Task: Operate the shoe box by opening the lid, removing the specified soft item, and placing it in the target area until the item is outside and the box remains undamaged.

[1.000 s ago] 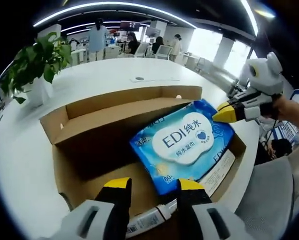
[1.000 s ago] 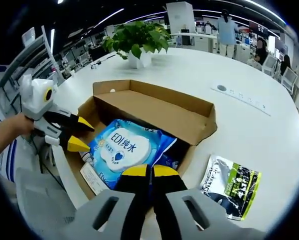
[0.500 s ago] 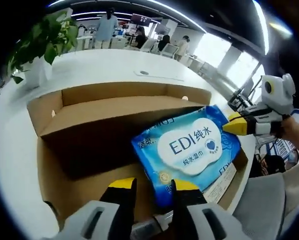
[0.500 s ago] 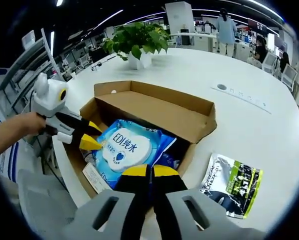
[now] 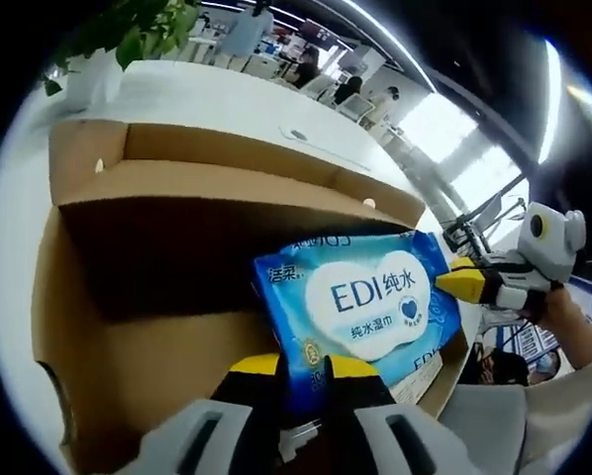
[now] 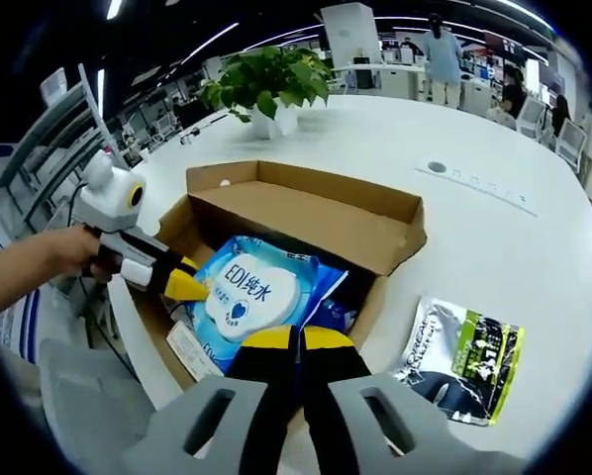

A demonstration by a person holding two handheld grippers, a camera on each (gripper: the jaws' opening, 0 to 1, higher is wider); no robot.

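Observation:
An open brown shoe box (image 5: 177, 168) (image 6: 306, 213) stands on a white table. A blue wet wipes pack (image 5: 360, 302) (image 6: 246, 292) printed "EDI" lies tilted inside it. In the left gripper view, my left gripper (image 5: 304, 366) has its yellow-tipped jaws drawn in on the pack's near corner. It enters the right gripper view (image 6: 182, 285) from the left and touches the pack's edge. My right gripper (image 6: 296, 339) has its jaws pressed together at the pack's opposite corner. Its yellow tip (image 5: 456, 284) meets the pack's right edge in the left gripper view.
A green and black pouch (image 6: 459, 361) lies on the table (image 6: 494, 237) to the right of the box. A potted plant (image 6: 266, 79) stands beyond the box. A white leaflet (image 6: 190, 351) lies under the pack. A grey chair (image 6: 78, 396) and people sit behind.
My left gripper has come closer and lower into the box, and its jaws have narrowed around the pack's corner. The right gripper has stayed at the other corner.

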